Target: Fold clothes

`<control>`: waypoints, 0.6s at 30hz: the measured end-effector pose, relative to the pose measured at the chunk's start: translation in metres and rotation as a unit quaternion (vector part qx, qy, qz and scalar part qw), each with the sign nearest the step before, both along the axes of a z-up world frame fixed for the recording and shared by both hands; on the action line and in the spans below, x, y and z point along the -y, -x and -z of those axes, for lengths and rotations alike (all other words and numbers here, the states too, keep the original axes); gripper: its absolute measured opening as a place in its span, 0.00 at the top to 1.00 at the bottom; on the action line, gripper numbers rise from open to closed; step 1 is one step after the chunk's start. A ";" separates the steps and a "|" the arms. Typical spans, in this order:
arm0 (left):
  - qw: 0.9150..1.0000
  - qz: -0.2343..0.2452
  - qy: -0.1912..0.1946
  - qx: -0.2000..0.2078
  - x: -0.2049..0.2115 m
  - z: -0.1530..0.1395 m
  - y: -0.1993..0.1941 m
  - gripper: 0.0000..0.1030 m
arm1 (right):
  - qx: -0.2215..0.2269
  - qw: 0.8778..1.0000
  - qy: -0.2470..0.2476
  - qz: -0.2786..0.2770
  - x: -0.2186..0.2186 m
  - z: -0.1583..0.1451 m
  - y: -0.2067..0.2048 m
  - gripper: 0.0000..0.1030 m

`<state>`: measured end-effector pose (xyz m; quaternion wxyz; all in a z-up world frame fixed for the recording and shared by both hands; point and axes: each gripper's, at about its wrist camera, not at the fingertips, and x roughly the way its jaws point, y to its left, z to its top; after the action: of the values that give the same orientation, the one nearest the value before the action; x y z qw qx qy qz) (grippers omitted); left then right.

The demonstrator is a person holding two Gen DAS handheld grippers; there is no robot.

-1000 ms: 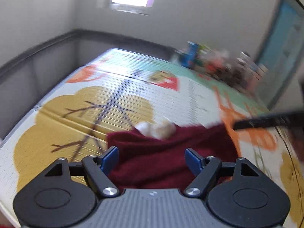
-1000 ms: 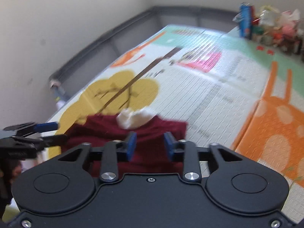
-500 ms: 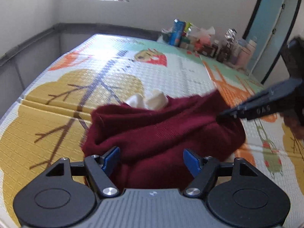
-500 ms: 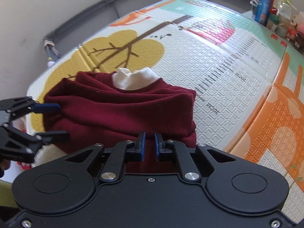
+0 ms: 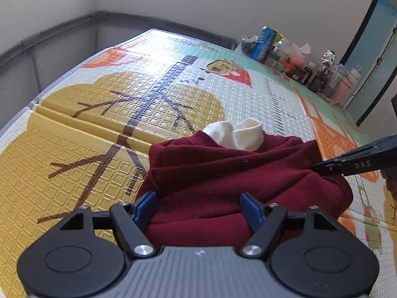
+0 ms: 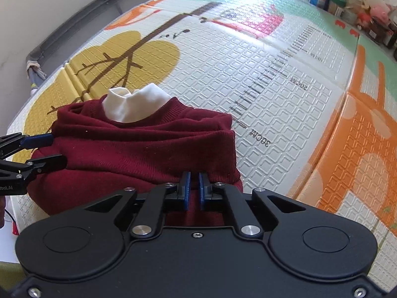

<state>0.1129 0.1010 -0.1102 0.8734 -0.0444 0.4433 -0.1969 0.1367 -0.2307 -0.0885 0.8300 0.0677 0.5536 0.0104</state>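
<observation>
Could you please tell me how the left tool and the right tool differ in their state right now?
The left tool stands wide open, with the dark red knitted sweater between its blue pads; the right tool is shut, pinching a fold of that sweater. The left tool works at the sweater's side, the right at its near edge. Both are black with blue pads and low over the patterned foam play mat.

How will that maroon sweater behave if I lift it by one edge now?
The maroon sweater will probably droop and unfold: it is soft knit, heaped in loose folds. Likely light. It may drag on the embossed play mat, and the white collar may shift.
</observation>
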 end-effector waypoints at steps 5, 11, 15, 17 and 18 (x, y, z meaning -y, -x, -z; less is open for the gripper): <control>0.999 -0.022 0.018 -0.019 -0.007 0.009 -0.006 0.18 | -0.015 1.000 -0.010 0.021 0.005 0.005 -0.006 0.96; 0.998 -0.050 0.019 -0.033 -0.012 0.017 -0.008 0.01 | -0.026 0.996 -0.055 0.058 0.022 0.008 -0.006 0.96; 0.999 -0.039 0.009 -0.015 -0.006 0.005 -0.003 0.15 | -0.020 0.995 -0.065 0.067 0.024 0.004 -0.003 0.96; 0.999 -0.038 0.011 -0.007 -0.004 -0.004 -0.001 0.22 | -0.011 0.996 -0.068 0.065 0.023 -0.002 0.000 0.95; 0.999 -0.038 0.010 -0.002 -0.004 -0.010 -0.001 0.25 | -0.006 0.995 -0.071 0.064 0.023 -0.005 0.001 0.95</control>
<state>0.1134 0.1048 -0.1002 0.8790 -0.0702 0.4408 -0.1679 0.1355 -0.2535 -0.0832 0.8186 0.1617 0.5511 -0.0040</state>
